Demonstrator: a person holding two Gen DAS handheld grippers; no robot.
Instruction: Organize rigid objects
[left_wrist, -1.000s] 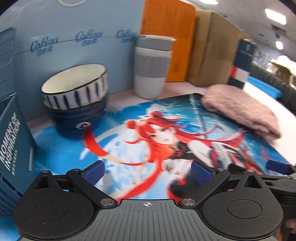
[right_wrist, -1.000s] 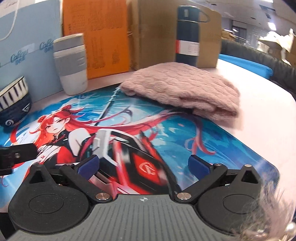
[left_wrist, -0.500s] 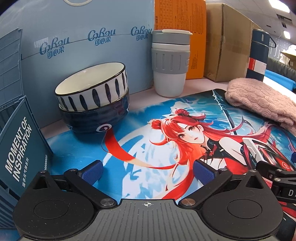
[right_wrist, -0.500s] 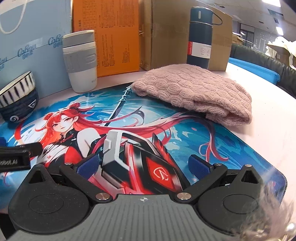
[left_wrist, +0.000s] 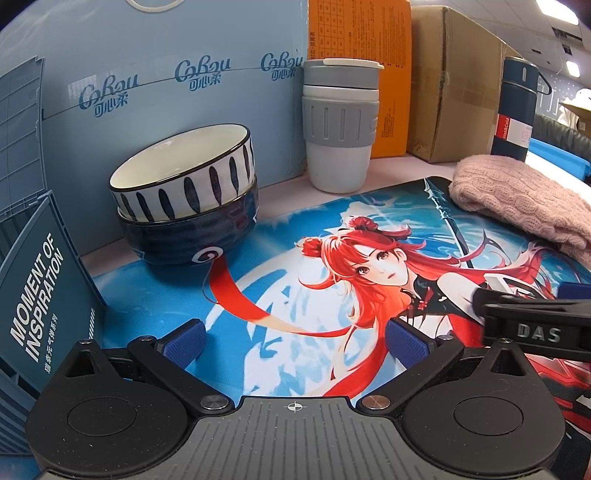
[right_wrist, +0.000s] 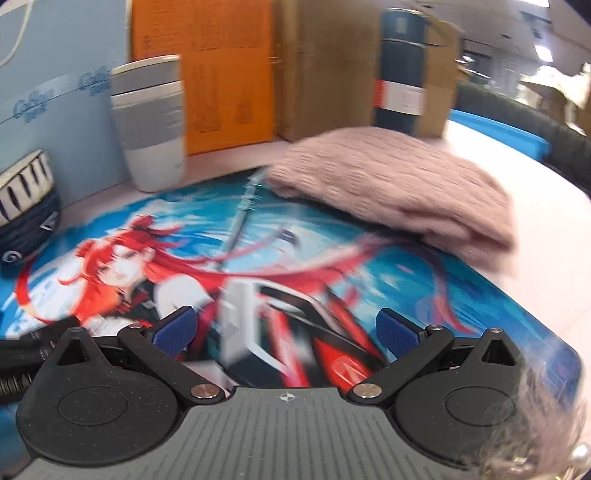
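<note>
Blurred right gripper (right_wrist: 284, 328) has swung toward cup (right_wrist: 151, 125)

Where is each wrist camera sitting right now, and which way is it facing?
Left wrist view: low over the printed anime desk mat, facing the stacked striped and navy ceramic bowls; its own open left gripper shows, with the right gripper at the edge.
Right wrist view: low over the mat's right part, facing the folded pink knitted cloth; its open jaws show.
Shared: mat, bowls, cloth, grey-sleeved white lidded cup, dark blue flask.
</note>
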